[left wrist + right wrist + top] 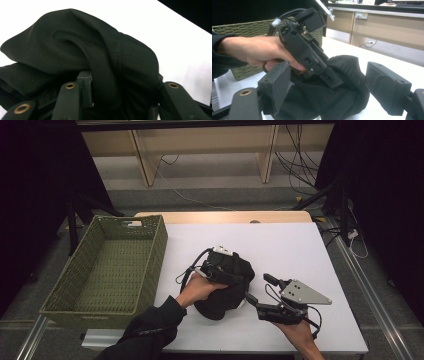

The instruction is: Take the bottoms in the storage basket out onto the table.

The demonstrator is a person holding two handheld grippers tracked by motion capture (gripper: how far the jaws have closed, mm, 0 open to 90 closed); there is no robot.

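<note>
A bunched black cloth (227, 292) lies on the white table (290, 250), near its front middle. My left gripper (231, 276) comes down onto the top of the pile. In the left gripper view a thick fold of the cloth (105, 57) sits between the parted jaws of the left gripper (122, 83), and the grip looks loose. My right gripper (258, 288) stands open just right of the pile, its jaws wide apart. The right gripper view shows the left gripper (332, 80) dug into the cloth (337, 100) ahead of the right gripper (332, 87).
A green woven basket (156, 251) stands at the table's left edge and holds nothing that I can see; it also shows as the basket (244, 27) behind the hand. Bare table spreads behind and right of the cloth. Shelving and cables lie beyond the far edge.
</note>
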